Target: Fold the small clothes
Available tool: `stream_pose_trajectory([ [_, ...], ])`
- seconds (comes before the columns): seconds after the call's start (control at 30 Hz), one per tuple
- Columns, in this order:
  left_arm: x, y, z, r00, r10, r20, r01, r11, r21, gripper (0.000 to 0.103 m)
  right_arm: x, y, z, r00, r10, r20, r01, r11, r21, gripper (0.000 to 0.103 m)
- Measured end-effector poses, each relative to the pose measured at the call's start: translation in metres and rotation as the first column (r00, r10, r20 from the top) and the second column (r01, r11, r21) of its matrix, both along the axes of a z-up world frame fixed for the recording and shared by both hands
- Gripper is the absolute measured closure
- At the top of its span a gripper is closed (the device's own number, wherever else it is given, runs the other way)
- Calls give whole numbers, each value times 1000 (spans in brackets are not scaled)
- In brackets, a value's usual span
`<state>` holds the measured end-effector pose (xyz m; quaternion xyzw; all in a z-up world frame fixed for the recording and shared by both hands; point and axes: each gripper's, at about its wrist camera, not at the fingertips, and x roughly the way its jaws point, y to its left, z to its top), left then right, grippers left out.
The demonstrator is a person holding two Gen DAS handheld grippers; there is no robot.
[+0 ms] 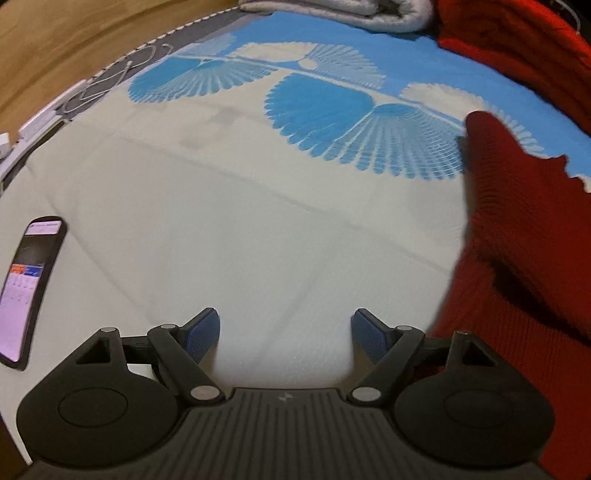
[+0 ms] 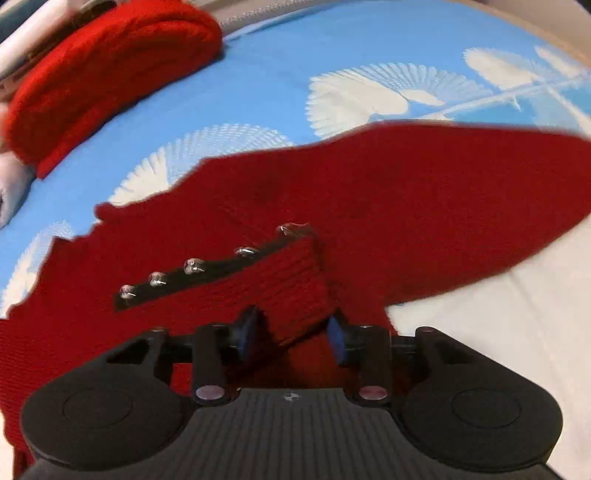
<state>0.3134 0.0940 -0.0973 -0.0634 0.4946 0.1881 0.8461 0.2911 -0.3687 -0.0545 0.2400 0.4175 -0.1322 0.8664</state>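
Note:
A red knit cardigan (image 2: 406, 192) lies spread on the blue-and-white bedsheet (image 2: 295, 55). It has a black placket with several clear buttons (image 2: 192, 266). My right gripper (image 2: 291, 328) has its jaws around a ribbed red edge of the cardigan (image 2: 295, 291) at the placket's end. In the left wrist view the same red knit (image 1: 517, 240) hangs or lies at the right. My left gripper (image 1: 284, 332) is open and empty over the white part of the sheet (image 1: 240, 221), left of the cardigan.
A folded red knit garment (image 2: 110, 66) sits at the far left; it shows at the top right in the left wrist view (image 1: 517, 48). A grey rolled blanket (image 1: 351, 11) lies at the far edge. A lit phone (image 1: 26, 291) lies on the sheet at left. White cables (image 1: 110, 81) lie along the bed's edge.

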Motion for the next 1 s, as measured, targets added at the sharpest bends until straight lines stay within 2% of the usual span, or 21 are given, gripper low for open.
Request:
stream_pose_trajectory([
  [0.17, 3, -11, 24, 988, -72, 134, 83, 994, -75, 18, -37, 8, 30, 997, 24, 69, -20, 999, -46, 34],
  [0.27, 11, -21, 39, 965, -150, 213, 177, 977, -114, 17, -62, 14, 48, 994, 48, 98, -42, 997, -65, 33],
  [0.33, 21, -30, 42, 954, -182, 239, 216, 968, -127, 17, -76, 14, 59, 993, 55, 107, -49, 997, -57, 32],
  [0.4, 37, -41, 34, 950, -224, 218, 261, 952, -158, 17, -87, 11, 61, 993, 37, 113, -33, 999, -32, 32],
  [0.47, 52, -55, 21, 951, -249, 185, 279, 947, -157, 17, -99, 5, 62, 992, 11, 122, -11, 1000, 4, 32],
  [0.6, 78, -71, -4, 959, -245, 145, 254, 966, -44, 16, -101, -9, 57, 988, -86, 125, 87, 996, 3, 32],
  [0.63, 84, -66, -11, 964, -229, 132, 235, 972, -28, 12, -100, -13, 54, 987, -108, 118, 110, 994, -7, 32],
  [0.7, 91, -53, -17, 973, -197, 122, 205, 978, -48, 3, -97, -21, 46, 985, -139, 105, 144, 989, -32, 32],
  [0.83, 90, -50, -16, 967, -220, 130, 226, 973, -35, 1, -89, -48, 31, 973, -209, 100, 216, 975, -57, 32],
  [0.9, 88, -53, -14, 964, -227, 136, 232, 973, -21, 1, -87, -70, 24, 956, -272, 111, 274, 962, -8, 32],
  [1.0, 80, -58, -5, 964, -225, 140, 232, 972, -39, 1, -92, -107, 14, 908, -401, 122, 387, 914, 121, 32],
])
